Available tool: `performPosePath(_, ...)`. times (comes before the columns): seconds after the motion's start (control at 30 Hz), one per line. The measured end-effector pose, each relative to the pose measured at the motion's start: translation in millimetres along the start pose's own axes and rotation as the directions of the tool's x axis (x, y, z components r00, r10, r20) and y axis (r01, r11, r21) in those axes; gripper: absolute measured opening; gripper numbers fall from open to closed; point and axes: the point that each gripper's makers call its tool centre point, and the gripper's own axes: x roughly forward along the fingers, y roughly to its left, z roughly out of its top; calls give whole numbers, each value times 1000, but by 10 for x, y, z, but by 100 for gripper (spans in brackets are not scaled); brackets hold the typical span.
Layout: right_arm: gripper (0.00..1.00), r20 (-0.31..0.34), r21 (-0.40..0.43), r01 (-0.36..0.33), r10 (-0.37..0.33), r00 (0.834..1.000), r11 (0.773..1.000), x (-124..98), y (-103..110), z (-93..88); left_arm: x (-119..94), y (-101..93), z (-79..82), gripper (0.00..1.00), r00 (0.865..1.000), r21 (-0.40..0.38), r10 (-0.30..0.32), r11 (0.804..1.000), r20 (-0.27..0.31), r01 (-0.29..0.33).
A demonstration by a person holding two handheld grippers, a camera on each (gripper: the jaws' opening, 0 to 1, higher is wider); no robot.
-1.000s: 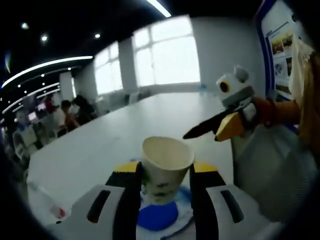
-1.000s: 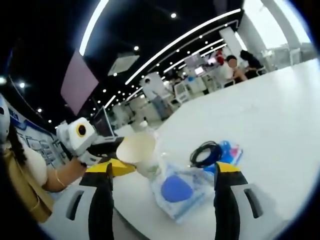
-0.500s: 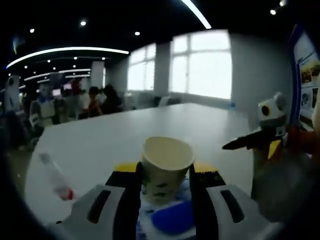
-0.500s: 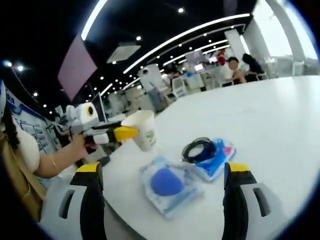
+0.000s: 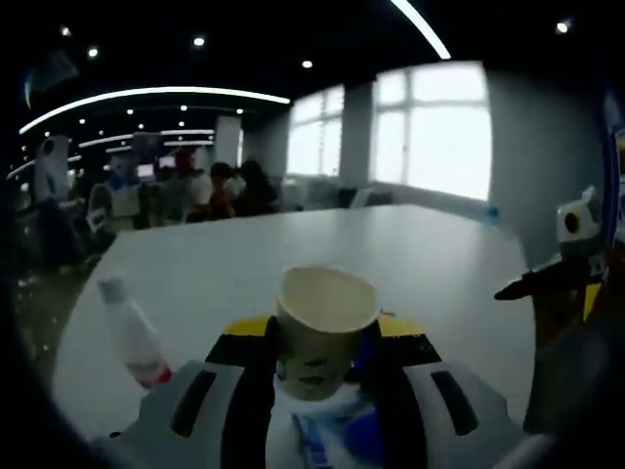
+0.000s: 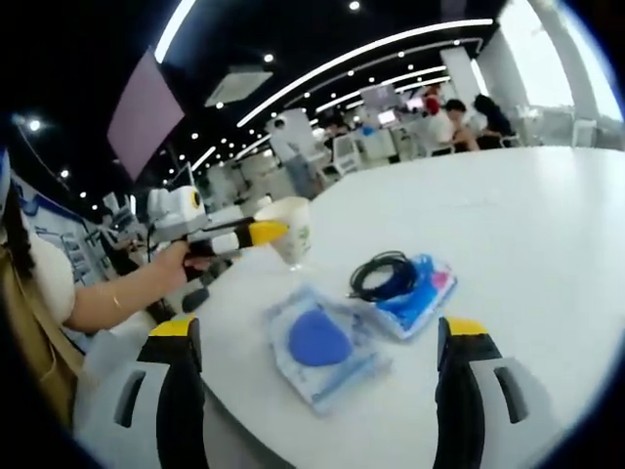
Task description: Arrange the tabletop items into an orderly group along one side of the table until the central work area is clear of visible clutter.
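Observation:
My left gripper (image 5: 322, 357) is shut on a cream paper cup (image 5: 323, 330) with a dark print, held upright above the white table (image 5: 293, 254). In the right gripper view the same cup (image 6: 290, 231) hangs in the left gripper (image 6: 256, 233), held by a person's hand at the table's left edge. My right gripper (image 6: 312, 376) is open and holds nothing. Between its jaws lie a clear packet with a blue round item (image 6: 317, 342), a coiled black cable (image 6: 384, 274) and a blue packet (image 6: 415, 293) under the cable.
A clear plastic bottle with a red band (image 5: 132, 334) lies on the table at the left of the left gripper view. The right gripper (image 5: 566, 254) enters that view from the right. People sit at desks far behind the table (image 6: 547, 215).
Both views have shifted as the hands moved. The left gripper has carried the cup away from the packets toward the table's edge. My right gripper has stayed open, its jaws slightly wider than a second ago.

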Motion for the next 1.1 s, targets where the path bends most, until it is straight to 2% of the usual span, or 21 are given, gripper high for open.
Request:
performPosePath(0.17, 99, -26, -17, 13, -13, 1000, 1000, 8, -27, -50, 113, 195, -88, 36, 998, -26, 63, 998, -3, -63)
performPosePath(0.27, 99, -38, -20, 16, -17, 999, 1000, 13, -37, -74, 153, 341, -151, 36, 991, 3, 134, 991, -16, -134)
performPosePath(0.37, 99, -49, -19, 18, -18, 999, 1000, 25, -45, -97, 207, 432, -197, 36, 987, -68, 162, 985, -3, -162)
performPosePath(0.5, 99, -66, -25, 21, -22, 998, 999, 38, -54, -136, 284, 551, -300, 35, 981, -67, 194, 979, -20, -195)
performPosePath(0.8, 99, -106, -31, 33, -36, 994, 999, 56, -102, -220, 397, 661, -499, 36, 973, -100, 229, 968, -41, -232)
performPosePath(1.1, 98, -133, -29, 39, -43, 990, 999, 66, -124, -280, 411, 778, -652, 36, 963, -133, 261, 955, -65, -267)
